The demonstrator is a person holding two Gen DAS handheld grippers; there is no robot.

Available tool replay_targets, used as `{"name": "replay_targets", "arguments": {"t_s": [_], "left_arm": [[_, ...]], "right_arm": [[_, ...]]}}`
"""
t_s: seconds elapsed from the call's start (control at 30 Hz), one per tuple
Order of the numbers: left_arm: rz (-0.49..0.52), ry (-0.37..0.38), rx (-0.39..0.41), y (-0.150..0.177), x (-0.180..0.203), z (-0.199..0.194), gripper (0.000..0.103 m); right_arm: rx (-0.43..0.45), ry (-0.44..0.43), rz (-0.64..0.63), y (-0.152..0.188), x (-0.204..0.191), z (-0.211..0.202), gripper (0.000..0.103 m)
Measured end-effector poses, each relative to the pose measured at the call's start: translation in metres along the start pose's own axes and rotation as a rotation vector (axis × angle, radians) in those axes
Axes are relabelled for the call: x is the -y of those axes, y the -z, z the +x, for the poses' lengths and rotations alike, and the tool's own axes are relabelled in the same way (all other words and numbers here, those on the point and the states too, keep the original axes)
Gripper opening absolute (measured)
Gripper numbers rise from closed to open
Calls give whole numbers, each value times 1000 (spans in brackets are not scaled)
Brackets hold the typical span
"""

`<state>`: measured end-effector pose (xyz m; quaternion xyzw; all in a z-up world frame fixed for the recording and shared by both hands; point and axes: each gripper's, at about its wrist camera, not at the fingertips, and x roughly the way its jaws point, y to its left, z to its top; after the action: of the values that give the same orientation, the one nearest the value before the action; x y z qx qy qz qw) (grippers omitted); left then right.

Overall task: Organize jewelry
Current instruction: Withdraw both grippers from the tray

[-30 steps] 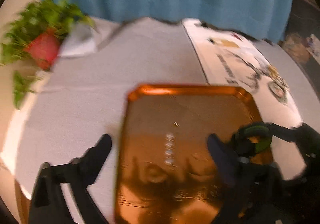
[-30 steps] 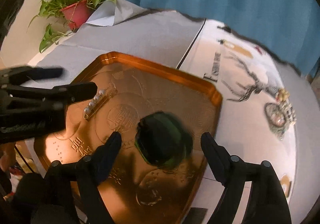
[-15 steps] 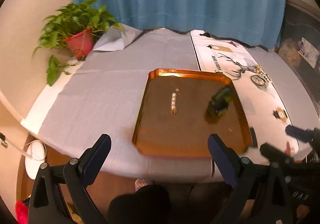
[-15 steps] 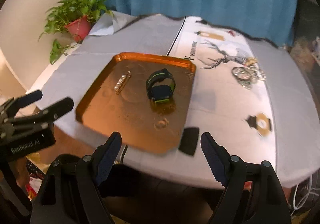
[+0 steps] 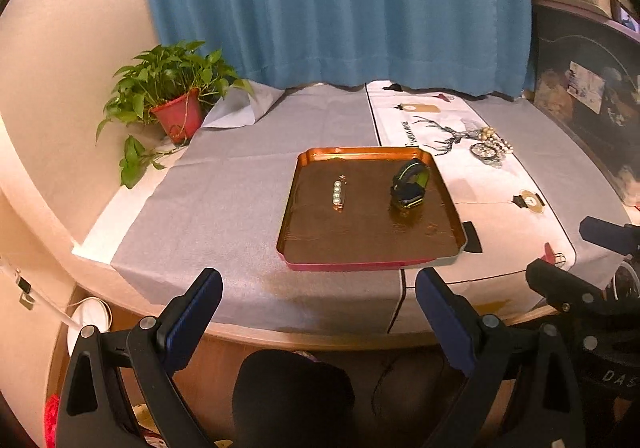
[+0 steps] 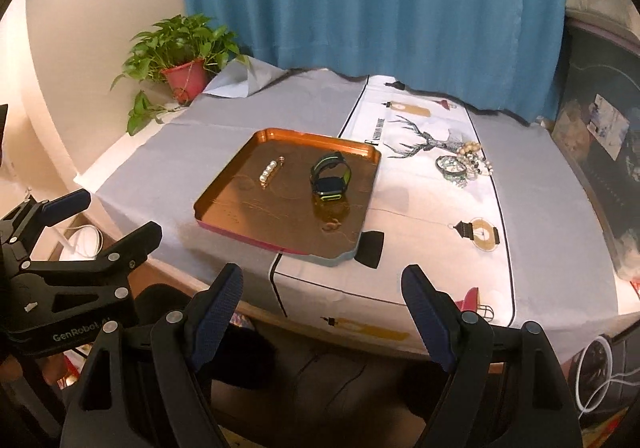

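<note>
A copper tray [image 5: 316, 158] [image 6: 224, 184] sits on the grey tablecloth near the table's front edge. On it lie a pearl hair clip [image 5: 338, 192] [image 6: 270, 170] and a dark watch with a green-edged strap [image 5: 410, 184] [image 6: 331, 177]. A pile of bead bracelets [image 5: 490, 146] [image 6: 462, 164] lies on the white runner, right of the tray. My left gripper [image 5: 318, 300] and right gripper [image 6: 322, 294] are both open and empty, held back off the table's front edge, well short of the tray.
A potted plant in a red pot [image 5: 176, 120] [image 6: 186, 78] stands at the table's back left. A blue curtain [image 5: 332, 4] hangs behind. A white deer-print runner [image 5: 452, 128] crosses the right side. A dark cabinet [image 5: 588, 104] stands at the right.
Both grippers have pulled back and up from over the tray to beyond the table's front edge. The watch, which was between the right gripper's fingers, now rests on the tray.
</note>
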<state>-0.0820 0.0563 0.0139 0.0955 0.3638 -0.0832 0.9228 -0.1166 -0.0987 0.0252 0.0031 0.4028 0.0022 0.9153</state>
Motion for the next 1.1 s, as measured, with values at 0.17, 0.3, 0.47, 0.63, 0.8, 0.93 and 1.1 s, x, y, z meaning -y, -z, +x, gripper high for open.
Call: {"name": "replay_targets", "arguments": {"t_s": [0.17, 0.3, 0.47, 0.63, 0.8, 0.93, 1.1], "left_arm": [[3, -1, 10, -1, 4, -7, 96], [1, 1, 7, -2, 5, -5, 96], [3, 2, -20, -7, 14, 5, 96], [16, 19, -46, -18, 30, 27, 96], [48, 57, -49, -43, 63, 52, 96], [80, 80, -44, -67, 95, 76, 96], [105, 113, -52, -95, 129, 104, 96]], "right_arm": [[6, -3, 7, 4, 3, -5, 82], [4, -5, 14, 4, 8, -3, 82], [-10, -5, 38, 4, 21, 6, 82], [-23, 18, 100, 3, 54, 21, 82], [-37, 66, 175, -1, 100, 41, 82], [-45, 111, 221, -6, 141, 57, 82], [-51, 180, 266, -17, 195, 81, 82]]}}
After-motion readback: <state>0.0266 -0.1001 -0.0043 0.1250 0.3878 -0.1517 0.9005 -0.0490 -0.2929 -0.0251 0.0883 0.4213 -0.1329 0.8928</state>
